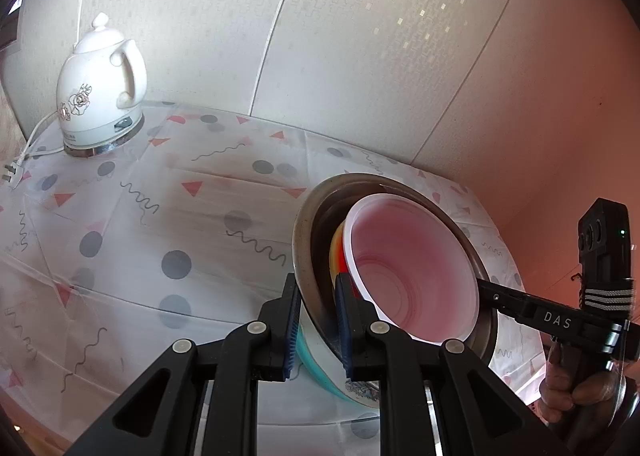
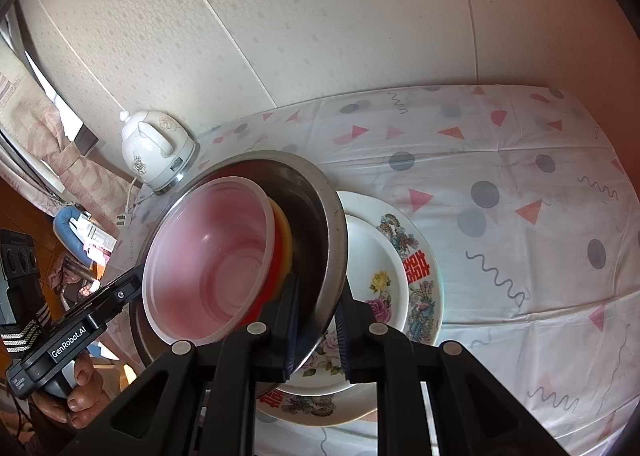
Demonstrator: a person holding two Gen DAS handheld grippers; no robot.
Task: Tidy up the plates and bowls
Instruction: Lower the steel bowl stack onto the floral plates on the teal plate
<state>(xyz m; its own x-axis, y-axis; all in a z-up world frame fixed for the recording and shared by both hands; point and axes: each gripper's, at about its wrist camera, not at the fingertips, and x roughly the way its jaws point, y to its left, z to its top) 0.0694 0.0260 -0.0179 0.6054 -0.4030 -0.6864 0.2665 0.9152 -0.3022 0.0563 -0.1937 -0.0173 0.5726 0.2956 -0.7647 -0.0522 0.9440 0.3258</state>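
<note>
A steel bowl holds nested bowls: a translucent pink plastic one on top, yellow and red ones under it. My left gripper is shut on the steel bowl's rim on one side. My right gripper is shut on the rim on the opposite side. The stack is tilted and held just above two stacked floral plates; in the left wrist view a teal-edged plate shows under the bowl.
A white electric kettle with its cord and plug stands at the table's far corner by the wall. A patterned tablecloth covers the table. Clutter lies on the floor beyond the table edge.
</note>
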